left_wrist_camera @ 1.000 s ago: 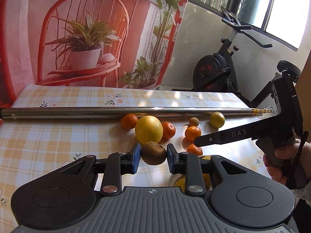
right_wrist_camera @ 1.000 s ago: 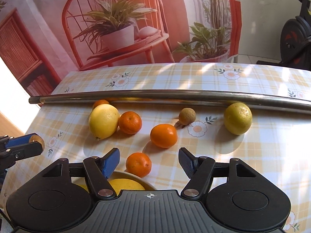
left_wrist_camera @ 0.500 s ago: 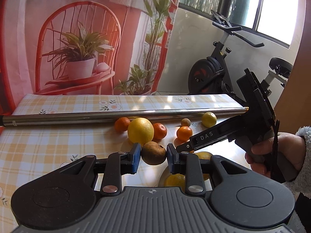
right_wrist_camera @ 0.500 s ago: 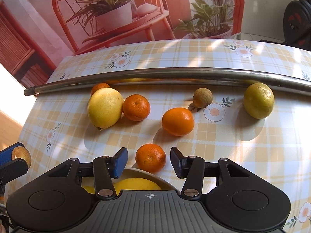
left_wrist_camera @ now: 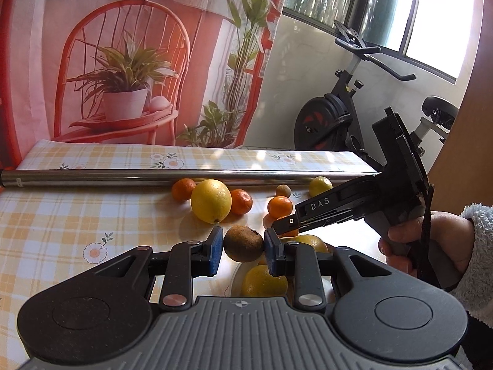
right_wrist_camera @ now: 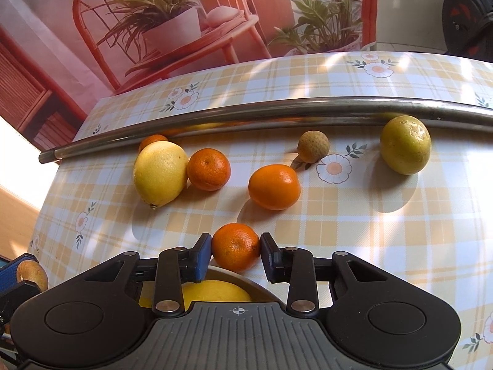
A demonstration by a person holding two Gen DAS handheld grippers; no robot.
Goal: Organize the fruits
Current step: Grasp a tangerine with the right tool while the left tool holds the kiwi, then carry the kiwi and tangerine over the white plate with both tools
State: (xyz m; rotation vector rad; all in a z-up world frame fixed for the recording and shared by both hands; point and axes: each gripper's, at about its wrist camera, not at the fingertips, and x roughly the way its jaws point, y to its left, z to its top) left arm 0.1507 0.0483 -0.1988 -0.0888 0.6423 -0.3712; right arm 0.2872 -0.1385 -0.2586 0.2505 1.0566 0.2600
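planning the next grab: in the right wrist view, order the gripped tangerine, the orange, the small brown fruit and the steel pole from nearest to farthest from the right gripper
1. tangerine, between the pads
2. orange, just beyond, slightly right
3. small brown fruit, farther right
4. steel pole, across the back

A home, by the look of it, a lived-in room used for more than one thing. An exercise bike point(left_wrist_camera: 345, 114) stands against a white tiled wall under a window point(left_wrist_camera: 409, 9) with dark frames, daylight coming through. The table point(left_wrist_camera: 61, 225) wears a yellow-checked cloth printed with daisies, the kind found on a household dining table. Behind it hangs a printed backdrop point(left_wrist_camera: 123, 61) picturing a red chair, potted plants and a lamp, not real furniture. A steel tube point(left_wrist_camera: 154, 176) lies across the cloth, and loose fruit point(right_wrist_camera: 274, 186) sits on it beside a bowl point(right_wrist_camera: 243, 280).
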